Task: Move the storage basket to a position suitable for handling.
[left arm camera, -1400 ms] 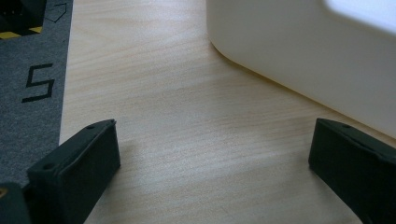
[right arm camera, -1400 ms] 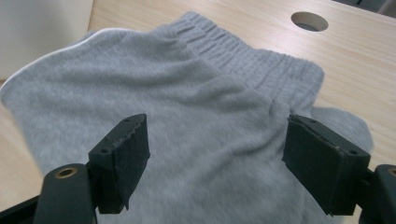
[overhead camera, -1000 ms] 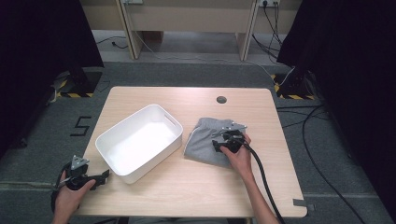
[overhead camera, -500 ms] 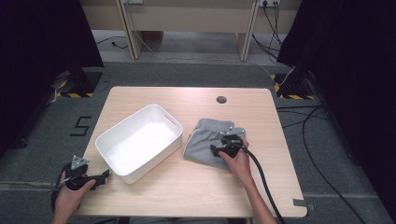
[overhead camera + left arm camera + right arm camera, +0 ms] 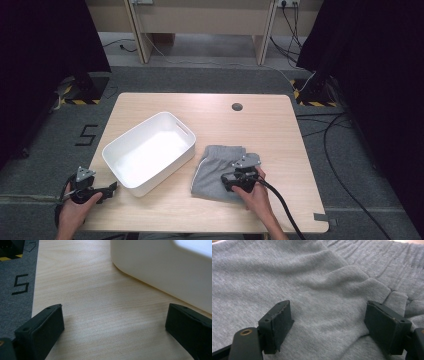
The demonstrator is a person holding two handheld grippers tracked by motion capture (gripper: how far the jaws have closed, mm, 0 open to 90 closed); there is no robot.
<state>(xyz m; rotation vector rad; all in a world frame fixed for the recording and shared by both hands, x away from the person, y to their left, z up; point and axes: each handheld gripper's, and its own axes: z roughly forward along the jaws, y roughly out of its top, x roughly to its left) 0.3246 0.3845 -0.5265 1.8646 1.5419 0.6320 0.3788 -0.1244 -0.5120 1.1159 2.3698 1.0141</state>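
**Both grippers spread wide; right one over grey shorts, left one beside white bin**

Tabletop (image 5: 210, 115): light wood, with a small dark round hole (image 5: 237, 106) toward 12 o'clock.

White bin (image 5: 150, 151): rectangular plastic, set at an angle, left of the tabletop's centre, roughly 9 o'clock. Inside looks empty and bright. One handle slot shows on the end wall nearest the shorts.

Grey shorts (image 5: 215, 172): folded, lying flat at about 5 o'clock from the tabletop's centre, just beside the bin's near right corner, apart from it. The waistband end points toward 12 o'clock.

Right gripper (image 5: 328, 326): held in the right hand (image 5: 255, 197) directly over the shorts' near right part. Jaws stand wide apart with grey knit fabric lying between them; nothing is clamped. Folds and the gathered waistband sit at 1 o'clock in the right gripper view. Whether the jaw tips touch the cloth cannot be told. A black cable (image 5: 280, 205) trails off toward 5 o'clock.

Left gripper (image 5: 113, 322): held in the left hand (image 5: 75, 210) at the tabletop's near left edge, 7 o'clock. Jaws wide apart over bare wood, nothing between them. The bin's wall lies just beyond its right jaw.

Floor (image 5: 50, 150): grey carpet, with a "5" marking (image 5: 87, 135) at 9 o'clock.
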